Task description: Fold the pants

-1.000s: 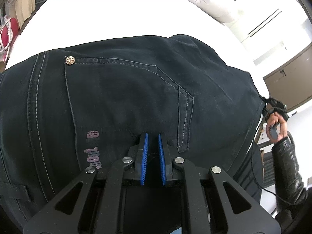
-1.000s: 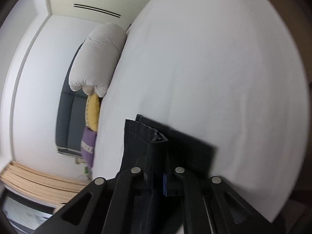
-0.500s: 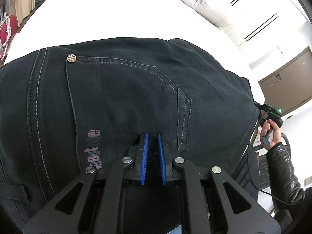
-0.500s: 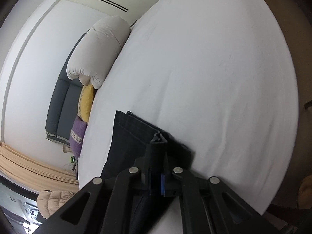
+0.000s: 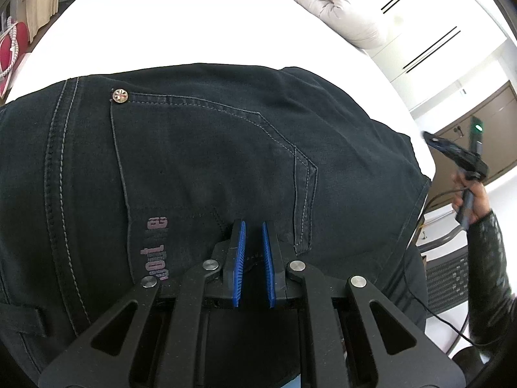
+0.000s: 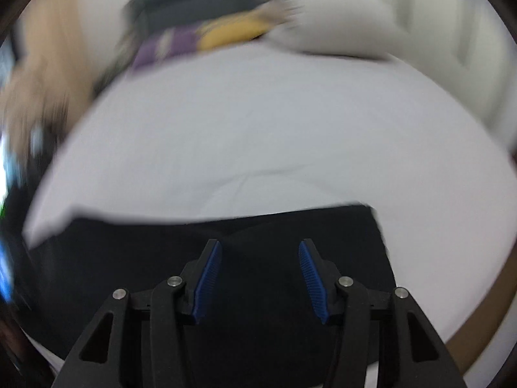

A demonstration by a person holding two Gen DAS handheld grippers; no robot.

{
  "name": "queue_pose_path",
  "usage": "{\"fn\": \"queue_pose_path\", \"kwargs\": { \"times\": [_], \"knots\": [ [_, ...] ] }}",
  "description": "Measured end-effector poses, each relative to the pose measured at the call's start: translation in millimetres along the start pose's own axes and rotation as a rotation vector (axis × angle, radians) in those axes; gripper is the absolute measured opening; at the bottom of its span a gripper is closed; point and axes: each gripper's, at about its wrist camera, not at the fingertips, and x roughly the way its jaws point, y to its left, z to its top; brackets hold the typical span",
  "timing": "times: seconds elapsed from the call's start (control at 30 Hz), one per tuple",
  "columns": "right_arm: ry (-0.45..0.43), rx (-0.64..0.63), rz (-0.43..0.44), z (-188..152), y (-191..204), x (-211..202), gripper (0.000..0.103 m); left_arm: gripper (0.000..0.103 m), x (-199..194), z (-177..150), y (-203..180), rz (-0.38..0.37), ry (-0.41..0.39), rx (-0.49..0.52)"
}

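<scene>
Dark navy jeans [image 5: 210, 148] lie on a white bed, back pocket and a metal rivet [image 5: 120, 95] facing up. My left gripper [image 5: 253, 232] hovers low over the pocket area with its blue pads a narrow gap apart and nothing between them. In the blurred right wrist view the right gripper [image 6: 260, 252] is open and empty above the folded dark cloth [image 6: 290, 226], whose edge lies flat on the sheet. The right gripper also shows in the left wrist view [image 5: 452, 150], lifted off the pants at the right.
The white bed sheet [image 6: 258, 129] stretches beyond the pants. A rolled white duvet [image 5: 336, 9] and yellow and purple pillows [image 6: 232, 32] lie at the far end. A wooden door [image 5: 478, 123] stands to the right.
My right gripper let go of the pant hem, opened and swung fast away; the hem now lies flat. The left gripper has hardly moved.
</scene>
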Motion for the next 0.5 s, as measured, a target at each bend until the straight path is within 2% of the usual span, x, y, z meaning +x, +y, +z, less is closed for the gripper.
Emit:
{"fn": "queue_pose_path", "kwargs": {
  "times": [0.03,0.2,0.23,0.27,0.3,0.37,0.47,0.5],
  "knots": [
    [0.045,-0.070,-0.010,5.0,8.4,17.4,0.054,0.011,0.3,-0.5,0.1,-0.003,0.001,-0.001],
    [0.177,-0.217,-0.043,15.6,19.1,66.4,0.054,0.011,1.2,2.2,1.1,-0.013,0.005,0.001],
    [0.228,-0.256,-0.045,12.9,23.1,79.9,0.053,0.011,1.7,3.2,1.8,-0.015,0.007,-0.001],
    [0.259,-0.289,-0.052,10.7,28.1,88.0,0.047,0.011,1.8,4.0,2.2,-0.017,0.008,-0.003],
    [0.265,-0.326,-0.053,7.8,33.3,92.1,0.035,0.011,1.2,5.0,2.8,-0.018,0.010,-0.005],
    [0.246,-0.356,-0.050,6.6,41.6,95.0,0.020,0.011,0.7,6.0,2.9,-0.018,0.012,-0.006],
    [0.210,-0.321,-0.092,7.3,40.3,105.6,0.008,0.011,-0.5,7.8,0.9,-0.006,0.006,-0.004],
    [0.193,-0.299,-0.098,8.2,38.4,108.1,0.007,0.011,-1.0,8.0,-0.8,0.002,0.003,0.002]
  ]
}}
